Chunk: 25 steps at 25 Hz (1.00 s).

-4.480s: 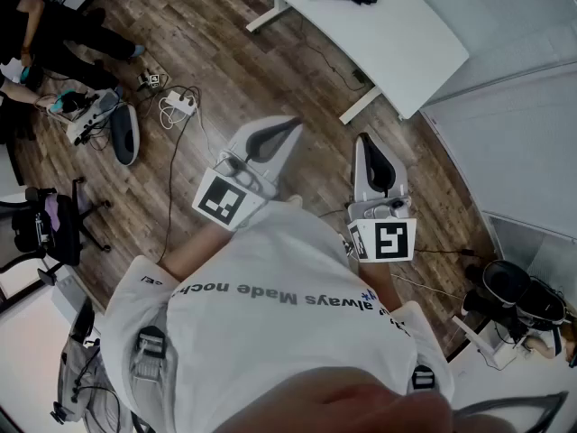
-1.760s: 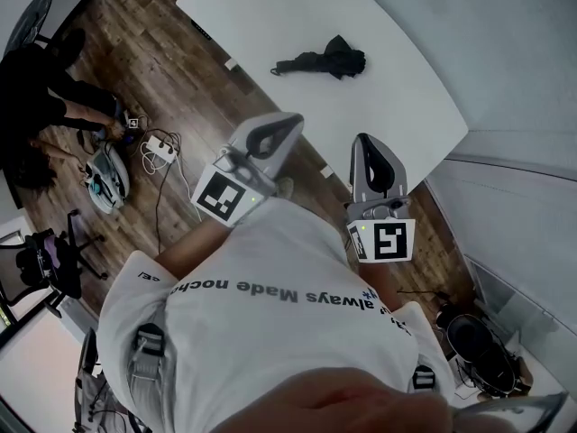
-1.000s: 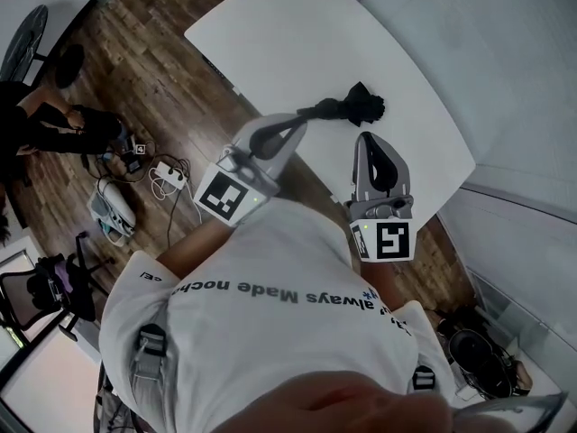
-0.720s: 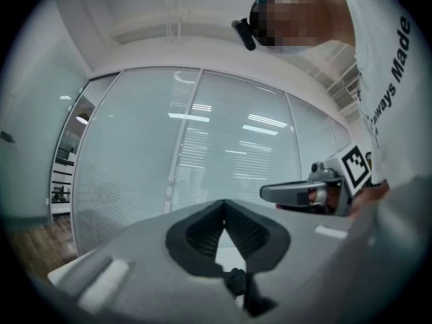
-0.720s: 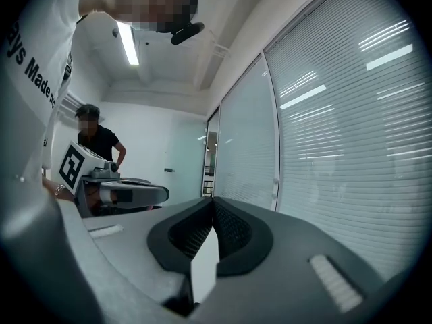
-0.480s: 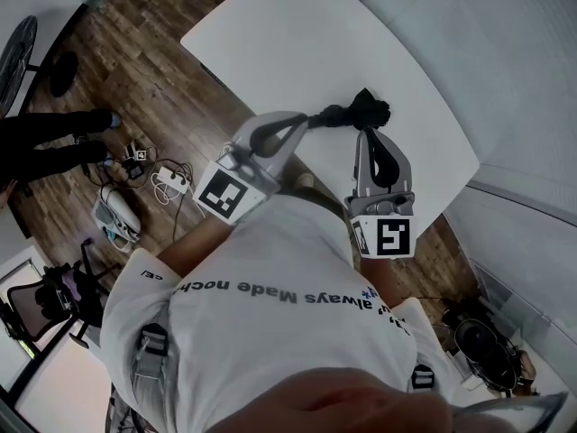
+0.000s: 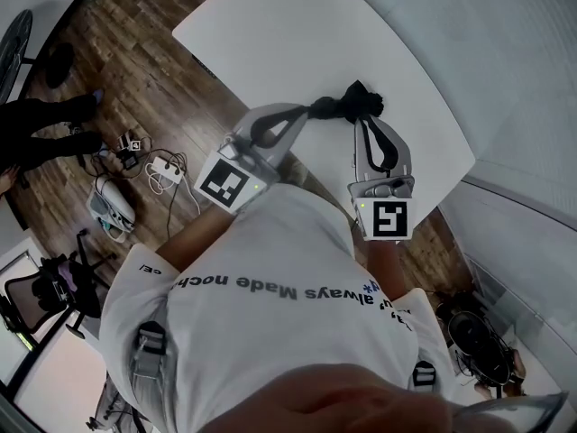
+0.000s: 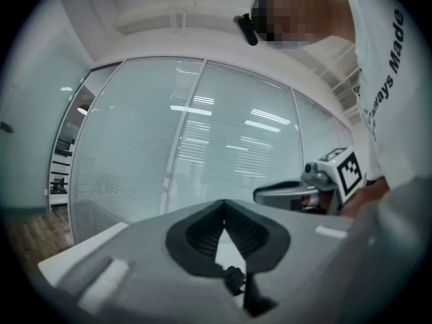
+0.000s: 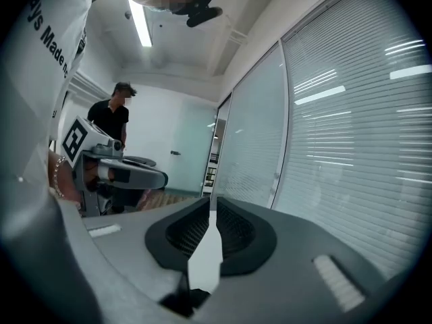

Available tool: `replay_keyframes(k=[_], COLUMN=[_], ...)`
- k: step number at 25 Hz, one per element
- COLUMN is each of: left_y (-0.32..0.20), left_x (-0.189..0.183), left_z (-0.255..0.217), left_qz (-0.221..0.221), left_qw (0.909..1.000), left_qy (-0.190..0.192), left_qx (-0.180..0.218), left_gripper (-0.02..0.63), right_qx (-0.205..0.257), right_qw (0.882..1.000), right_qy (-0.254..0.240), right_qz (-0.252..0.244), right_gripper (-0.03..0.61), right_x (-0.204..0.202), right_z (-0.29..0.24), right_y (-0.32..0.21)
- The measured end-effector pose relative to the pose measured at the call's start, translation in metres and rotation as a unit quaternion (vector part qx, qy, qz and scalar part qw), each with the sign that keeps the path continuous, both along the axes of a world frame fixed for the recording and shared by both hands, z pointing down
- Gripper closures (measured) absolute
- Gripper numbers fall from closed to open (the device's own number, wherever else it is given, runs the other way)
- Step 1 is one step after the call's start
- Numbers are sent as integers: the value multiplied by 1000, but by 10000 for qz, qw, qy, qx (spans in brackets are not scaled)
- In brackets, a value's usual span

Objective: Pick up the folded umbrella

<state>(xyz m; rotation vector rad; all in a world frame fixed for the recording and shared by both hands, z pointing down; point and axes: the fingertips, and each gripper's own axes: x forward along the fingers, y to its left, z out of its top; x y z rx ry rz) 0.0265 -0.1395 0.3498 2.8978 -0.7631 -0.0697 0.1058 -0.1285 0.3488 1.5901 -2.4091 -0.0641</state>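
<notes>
The folded black umbrella (image 7: 347,105) lies on the white table (image 7: 297,34), near its front edge. My left gripper (image 7: 305,115) reaches over that edge, its shut tips right beside the umbrella's thin left end. In the left gripper view the jaws (image 8: 224,206) meet at the tips, and a dark knobbly piece (image 8: 236,279) shows below them against the white top. My right gripper (image 7: 362,126) hovers close to the umbrella's bunched right end. Its jaws (image 9: 210,206) are opening, with only a narrow slit and nothing between them.
A glass wall with blinds (image 8: 202,154) stands behind the table. On the wood floor at the left are a person in black (image 7: 45,124), cables with a power strip (image 7: 167,165) and an office chair (image 7: 36,296). Another person in black (image 9: 111,117) stands further back.
The table and umbrella have come much closer in the head view. Both grippers have moved forward from above the floor to over the table edge, up to the umbrella.
</notes>
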Motion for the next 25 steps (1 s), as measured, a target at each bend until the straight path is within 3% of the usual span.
replay_keyframes(k=[6,12,17,25], left_y=[-6,-10,-17,-16], left_x=[3,-5,-10,-18], left_z=[23,40,55,48], left_qz=[-84,-239,-274,-447], left_qw=[9998,9993,9989,9982], left_qy=[-100,-186,-297,-343], left_qx=[-122,-239,-217,-209], left_gripper=[612,612,612,612], right_qx=[-426,-1115,-1584,-2508], right_qw=[9922,9727,9394,8809], right_qy=[943,1568,2428,3229], right_qz=[-699,-1299,-1830,-2384], right_gripper=[477,402,377,337], right_x=[-1,1,1,4], right_z=[53,124,194,291], right_y=[-10,-22,-34,-37])
